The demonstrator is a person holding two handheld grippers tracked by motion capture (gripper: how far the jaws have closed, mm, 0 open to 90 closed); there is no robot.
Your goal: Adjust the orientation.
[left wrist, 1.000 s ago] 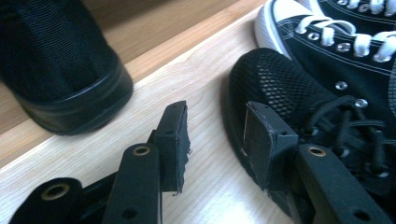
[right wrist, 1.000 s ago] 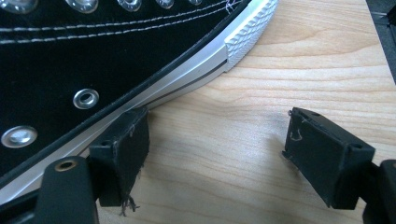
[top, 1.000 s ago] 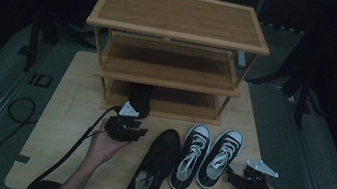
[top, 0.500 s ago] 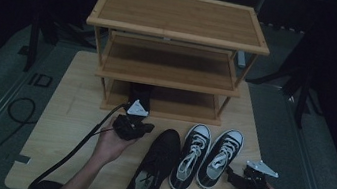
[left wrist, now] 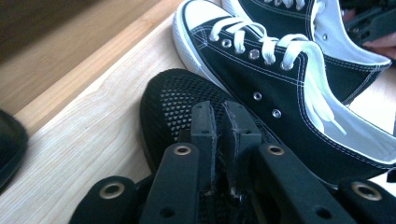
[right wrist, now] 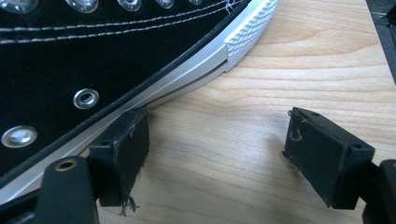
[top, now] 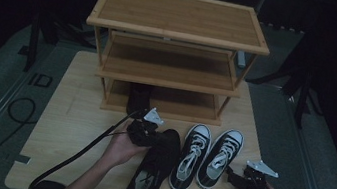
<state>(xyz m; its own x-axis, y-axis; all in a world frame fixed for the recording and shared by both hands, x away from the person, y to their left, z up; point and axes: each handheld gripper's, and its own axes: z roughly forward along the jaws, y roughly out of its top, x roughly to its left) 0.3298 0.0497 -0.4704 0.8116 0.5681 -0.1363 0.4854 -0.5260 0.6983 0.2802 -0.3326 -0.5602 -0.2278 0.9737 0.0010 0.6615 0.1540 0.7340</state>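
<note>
My left gripper (top: 143, 132) sits over the toe of the black mesh shoe (top: 153, 168), which lies on the table (top: 71, 125) with its toe pointing toward the wooden rack (top: 172, 54). In the left gripper view the two jaws stand almost together, only a thin slit between the pads; they have just been opening a little from a full close, and nothing is between them. The mesh toe (left wrist: 175, 105) lies directly beneath and just beyond the jaw tips, so I cannot tell whether they touch it.

Another dark shoe (top: 139, 97) stands on the rack's bottom shelf, just behind my left gripper. To the right of the mesh shoe, just beside it, sits the pair of black canvas sneakers (top: 205, 153) with white laces.

My right gripper (top: 237, 179) rests at the table's near right, jaws spread wide with bare wood between them. In its own view one pad is up against the white sole edge of the nearer sneaker (right wrist: 154, 88); the other stands well apart from it.
</note>
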